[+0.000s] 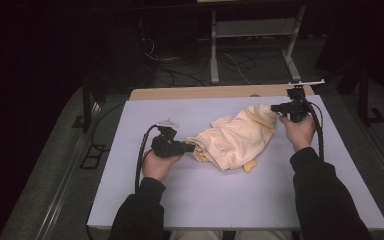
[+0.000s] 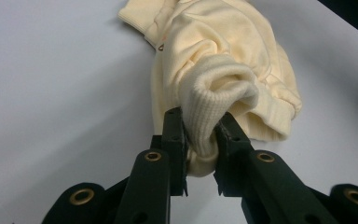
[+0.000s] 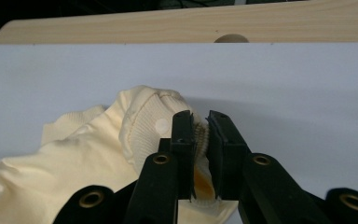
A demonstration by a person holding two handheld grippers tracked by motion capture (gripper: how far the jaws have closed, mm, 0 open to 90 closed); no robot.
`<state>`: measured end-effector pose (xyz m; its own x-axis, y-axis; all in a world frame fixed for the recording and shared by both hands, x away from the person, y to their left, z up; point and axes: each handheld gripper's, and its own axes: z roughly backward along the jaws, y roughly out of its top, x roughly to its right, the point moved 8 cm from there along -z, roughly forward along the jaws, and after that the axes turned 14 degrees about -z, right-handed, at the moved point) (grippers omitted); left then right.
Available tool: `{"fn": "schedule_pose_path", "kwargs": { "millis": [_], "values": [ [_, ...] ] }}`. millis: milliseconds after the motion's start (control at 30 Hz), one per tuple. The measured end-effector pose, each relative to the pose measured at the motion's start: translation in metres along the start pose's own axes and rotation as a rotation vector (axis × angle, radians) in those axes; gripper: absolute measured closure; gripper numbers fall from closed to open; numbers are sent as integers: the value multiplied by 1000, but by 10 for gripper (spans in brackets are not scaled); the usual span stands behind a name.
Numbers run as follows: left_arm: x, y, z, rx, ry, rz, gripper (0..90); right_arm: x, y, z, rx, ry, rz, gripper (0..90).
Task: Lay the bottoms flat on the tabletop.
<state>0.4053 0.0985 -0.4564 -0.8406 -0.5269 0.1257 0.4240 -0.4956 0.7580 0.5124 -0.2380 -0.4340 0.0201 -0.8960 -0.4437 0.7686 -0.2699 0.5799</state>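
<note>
A pale lilac-grey sheet (image 1: 220, 200) covered the light wooden desk (image 1: 205, 93), whose bare far edge showed a round hole (image 3: 230, 38). Beyond it the room lay dark. A grey metal frame with splayed feet (image 1: 252, 30) stood on the grey carpeted floor (image 1: 45, 165), among loose black cables (image 1: 175, 70).

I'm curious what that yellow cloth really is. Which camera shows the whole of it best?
The high view: the garment lies whole on the table, stretched between both grippers. The left gripper view shows a ribbed cuff pinched close up; the right gripper view shows a ribbed edge pinched.
</note>
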Motion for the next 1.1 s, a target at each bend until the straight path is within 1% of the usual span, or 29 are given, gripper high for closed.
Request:
{"fn": "schedule_pose_path", "kwargs": {
  "millis": [67, 100, 133, 200, 233, 300, 367, 433, 500, 533, 600, 667, 733, 800, 867, 900, 933, 1033, 1100],
  "values": [
    [1, 0, 0, 2, -1, 1, 751, 4, 2, 4, 1, 14, -22, 790],
    [1, 0, 0, 2, -1, 1, 751, 6, 2, 6, 1, 13, -24, 784],
    [1, 0, 0, 1, -1, -2, 751, 8, 3, 9, 6, 0, -21, 781],
    [1, 0, 0, 0, -1, -3, 751, 14, 6, 15, 26, -27, -2, 731],
    [1, 0, 0, -1, 0, -5, 751, 16, 8, 19, 33, -28, -1, 731],
    [1, 1, 0, -2, 0, -5, 751, 19, 10, 27, 44, -11, -13, 695],
    [1, 1, 0, -1, 1, -2, 751, 18, 11, 34, 53, 9, -8, 663],
    [1, 0, -1, -1, 1, 1, 751, 14, 8, 39, 54, 20, 19, 613],
    [1, 0, -1, -2, 3, 0, 751, 8, 3, 42, 44, 37, 44, 565],
    [2, 1, 0, -3, 3, -3, 751, 5, -2, 42, 31, 47, 53, 544],
    [3, 1, 1, -2, 7, -6, 751, -1, -12, 41, 2, 67, 71, 474],
    [4, 2, 2, 0, 7, -8, 751, -8, -26, 38, -29, 85, 85, 379],
    [4, 2, 4, 2, 9, -11, 751, -16, -42, 34, -72, 112, 110, 319],
    [3, 3, 5, 6, 11, -10, 750, -26, -59, 30, -111, 166, 134, 255],
    [2, 3, 6, 7, 10, -9, 751, -39, -77, 27, -157, 263, 128, 221],
    [2, 3, 6, 7, 10, -9, 751, -45, -87, 26, -182, 304, 134, 212],
    [2, 4, 6, 7, 11, -9, 751, -52, -96, 25, -204, 332, 157, 208],
    [2, 4, 7, 1, 13, -18, 751, -71, -123, 21, -264, 354, 258, 190],
    [2, 4, 8, 2, 15, -20, 750, -82, -137, 21, -295, 370, 314, 188]
  ]
}}
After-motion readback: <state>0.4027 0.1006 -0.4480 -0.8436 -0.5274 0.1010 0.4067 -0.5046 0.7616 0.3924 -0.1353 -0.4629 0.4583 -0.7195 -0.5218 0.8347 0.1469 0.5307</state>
